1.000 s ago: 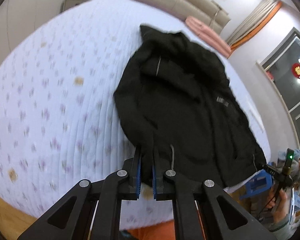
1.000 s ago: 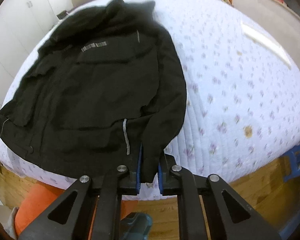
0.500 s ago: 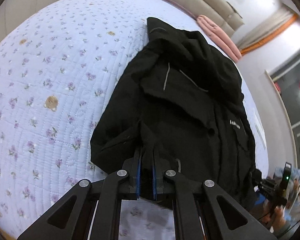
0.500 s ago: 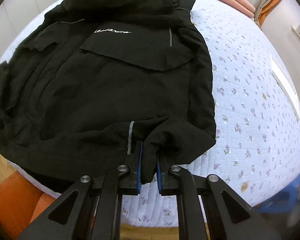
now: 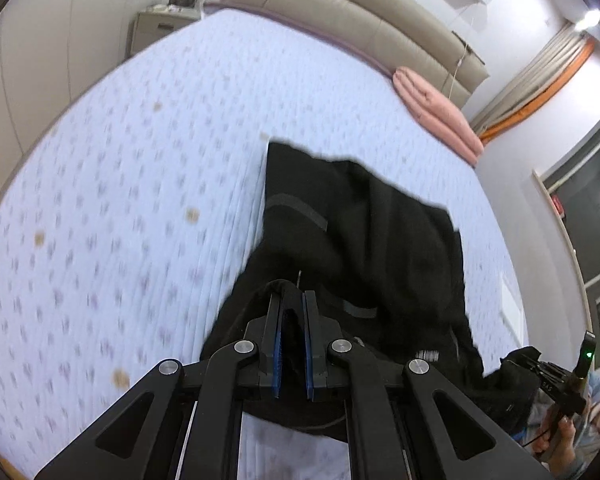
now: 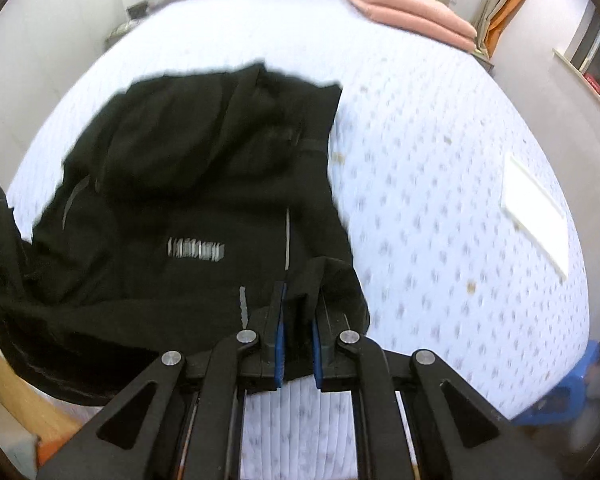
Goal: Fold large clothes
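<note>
left gripper [image 5: 291,312]: jaws together on a bunch of black cloth, the near left corner of the jacket [image 5: 364,264]; cloth fills the gap between the blue pads.
right gripper [image 6: 299,316]: jaws likewise clamped on black cloth, the near right corner of the jacket [image 6: 204,208]; a fold stands up between the pads.
near part of jacket: lifted off the bed [image 5: 112,184] at both held corners; in the right wrist view its near left part droops past the mattress edge.
middle of jacket: doubled over, with a pale printed strip and thin grey lines showing on top. Layers bunched, not flat.
far part of jacket: lies on the quilt near the middle of the bed, far edge uneven. Picture is blurred, so I cannot tell the collar from the hood.
beyond jacket: bare flowered quilt, then a pink folded blanket [image 6: 412,12] at the far right by the headboard [image 5: 340,12]; a white flat card [image 6: 536,200] lies well apart to the right.
done, as judged: both near corners gripped and raised; first fold begun.
left, as judged: carry the near edge to the far edge, lay it down, release, smooth, then fold again to a compact stack.
</note>
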